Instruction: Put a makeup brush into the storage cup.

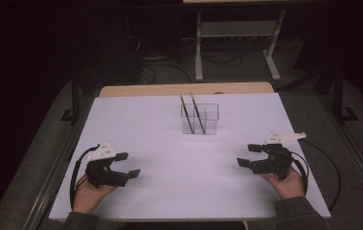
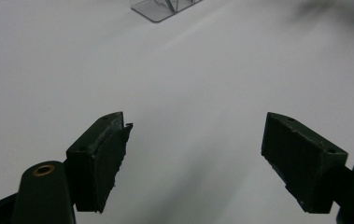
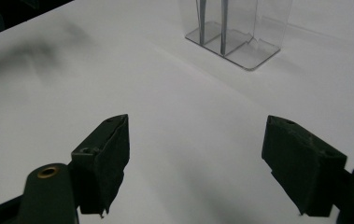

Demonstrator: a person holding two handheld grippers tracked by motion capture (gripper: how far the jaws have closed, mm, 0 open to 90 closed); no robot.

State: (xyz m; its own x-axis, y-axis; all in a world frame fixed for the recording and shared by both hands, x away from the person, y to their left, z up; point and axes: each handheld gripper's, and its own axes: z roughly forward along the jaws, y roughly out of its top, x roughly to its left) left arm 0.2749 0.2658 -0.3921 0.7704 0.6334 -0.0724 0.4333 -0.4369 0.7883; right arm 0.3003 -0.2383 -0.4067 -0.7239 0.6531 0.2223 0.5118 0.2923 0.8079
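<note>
In the high view, a clear holder (image 1: 199, 119) stands at the far middle of the white bench (image 1: 169, 191), with 2 pencils (image 1: 192, 112) leaning inside. The left gripper (image 1: 127, 165) and right gripper (image 1: 248, 155) hover near, well apart, both wide open and empty.

In the left gripper view, the holder's base (image 2: 163, 8) sits far off.

In the right gripper view, the holder (image 3: 240, 32) probably has dividers.

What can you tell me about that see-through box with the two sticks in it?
The clear plastic holder looks like thin, glassy acrylic: an open-topped box with a flat base and inner dividers that split it into compartments. It stands upright on the white table, toward the far side, near the middle. Two slim brown pencil-like sticks lean inside its left part, poking out above the rim. Neither gripper touches it.
</note>
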